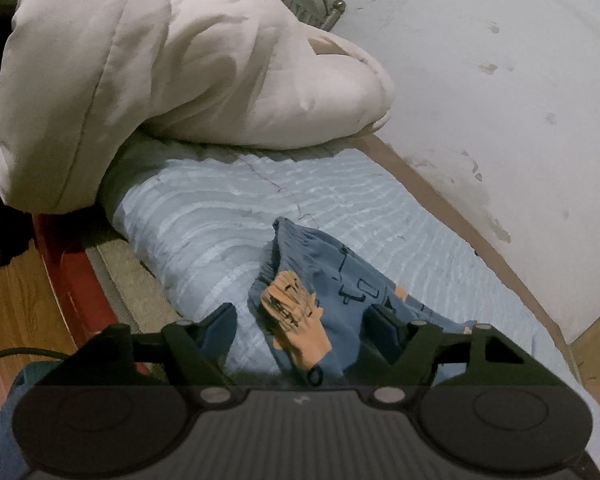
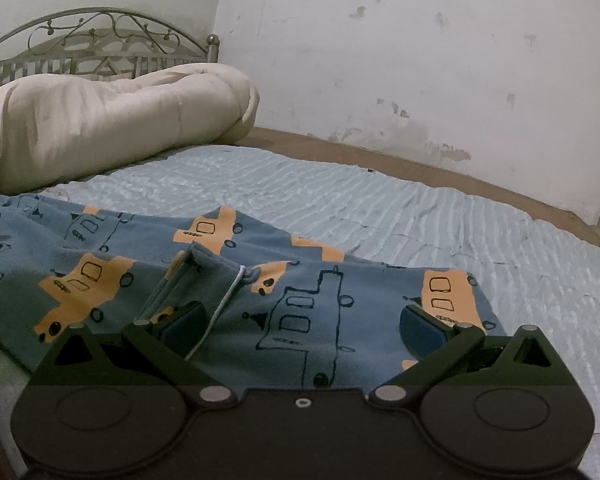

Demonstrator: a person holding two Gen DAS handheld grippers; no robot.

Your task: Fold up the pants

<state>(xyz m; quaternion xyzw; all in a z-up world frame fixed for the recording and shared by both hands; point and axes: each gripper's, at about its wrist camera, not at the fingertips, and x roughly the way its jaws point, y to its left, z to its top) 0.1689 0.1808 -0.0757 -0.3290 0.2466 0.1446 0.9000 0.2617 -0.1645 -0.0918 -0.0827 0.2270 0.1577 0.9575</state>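
Item: pants [image 2: 204, 280], blue cloth printed with orange trucks and line-drawn vehicles, lying on the bed.
Location: near edge of the bed cover [image 2: 380, 200], well apart from the quilt [image 2: 112, 120] heaped at the far left by the headboard [image 2: 100, 36].
Lay of cloth, right wrist view: spread mostly flat; 1 flap, likely the waistband with its white cord [image 2: 224, 304], is turned up near the middle. Far layer shows beyond it, so the 2 legs appear to overlap in part.
Lay of cloth, left wrist view: the end of the pants [image 1: 300, 288] is bunched and ridged, not flat.
Left claw [image 1: 304, 320]: jaws partly open, straddling the bunched end; pads not seen pressing on the cloth.
Right claw [image 2: 304, 324]: jaws wide, low over the flat part of the pants, holding nothing.
Done, by judgement: at most 1 rough lengthwise fold, leg over leg; edges are not aligned.
Left, by judgement: take hold of the bunched end, smooth it, flatten the turned-up flap, then fold across the length into a compact stack.
Stage: early to middle.
Surroundings: stained wall [image 2: 420, 60] beyond the bed; wood floor [image 1: 16, 300] at the near left.
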